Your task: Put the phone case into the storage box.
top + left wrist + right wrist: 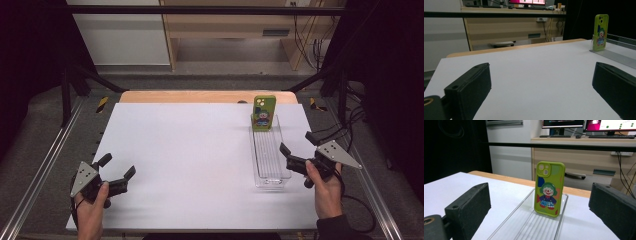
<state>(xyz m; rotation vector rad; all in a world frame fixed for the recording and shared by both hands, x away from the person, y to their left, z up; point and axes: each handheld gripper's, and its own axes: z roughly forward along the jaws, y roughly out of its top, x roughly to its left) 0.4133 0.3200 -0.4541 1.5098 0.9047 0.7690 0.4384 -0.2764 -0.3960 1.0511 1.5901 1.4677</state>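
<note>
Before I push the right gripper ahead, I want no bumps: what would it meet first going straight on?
Probably the green phone case, standing upright at the far end of the clear tray; the right gripper points along it, jaws open.

High cam overhead; both gripper cams low, sharing phone case (600, 32).

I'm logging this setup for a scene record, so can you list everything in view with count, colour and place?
phone case: one, green with a cartoon clown, standing upright at the far end of the tray.
tray: one, clear ribbed plastic, long and narrow, on the table's right side.
table: one, white top with a wooden far edge, centre.
desk: one, light wood, behind the table, monitors on it.
left gripper: one, black, open, near left corner of the table, holding nothing.
right gripper: one, black, open, beside the tray's near end, holding nothing.
</note>
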